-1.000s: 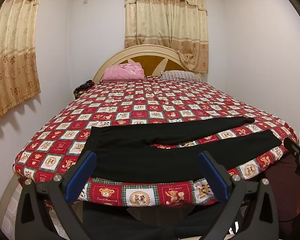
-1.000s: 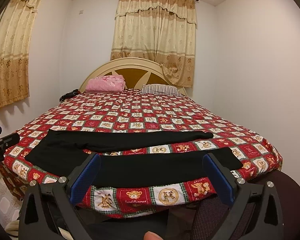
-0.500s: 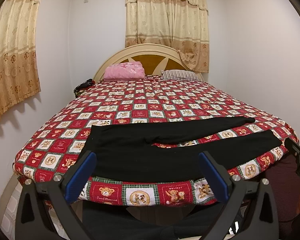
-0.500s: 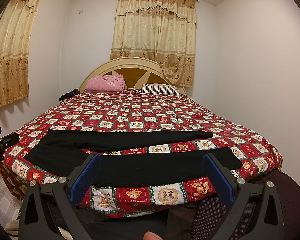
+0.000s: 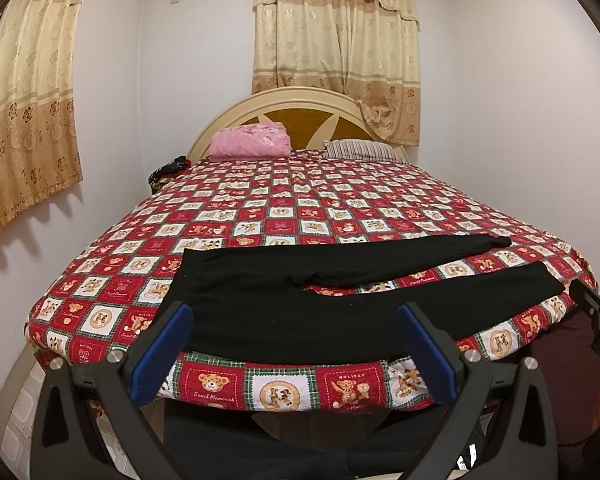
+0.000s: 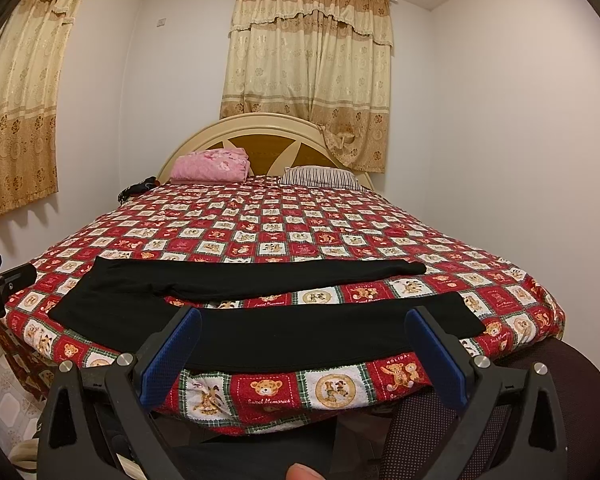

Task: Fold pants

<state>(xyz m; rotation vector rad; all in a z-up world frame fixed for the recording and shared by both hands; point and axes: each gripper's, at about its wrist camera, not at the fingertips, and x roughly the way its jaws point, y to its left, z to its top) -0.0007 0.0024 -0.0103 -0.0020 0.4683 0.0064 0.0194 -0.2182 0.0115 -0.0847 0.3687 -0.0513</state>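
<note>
Both sets of jaws gape wide and hold nothing — the left gripper [image 5: 294, 350] and right gripper [image 6: 304, 354] hang just before the bed [image 5: 300, 208]. Black pants [image 5: 300, 300] lie flat along its near edge — legs spread apart.

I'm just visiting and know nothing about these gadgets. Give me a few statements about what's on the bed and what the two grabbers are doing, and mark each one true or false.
1. The black pants lie spread out flat near the foot of the bed. True.
2. The left gripper is clamped on the pants. False: its fingers stand wide apart, short of the cloth.
3. The right gripper is open and holds nothing. True.
4. The two pant legs are stacked on each other. False: they lie apart, with bedspread showing between them.
5. A pink bundle sits by the headboard. True.
</note>
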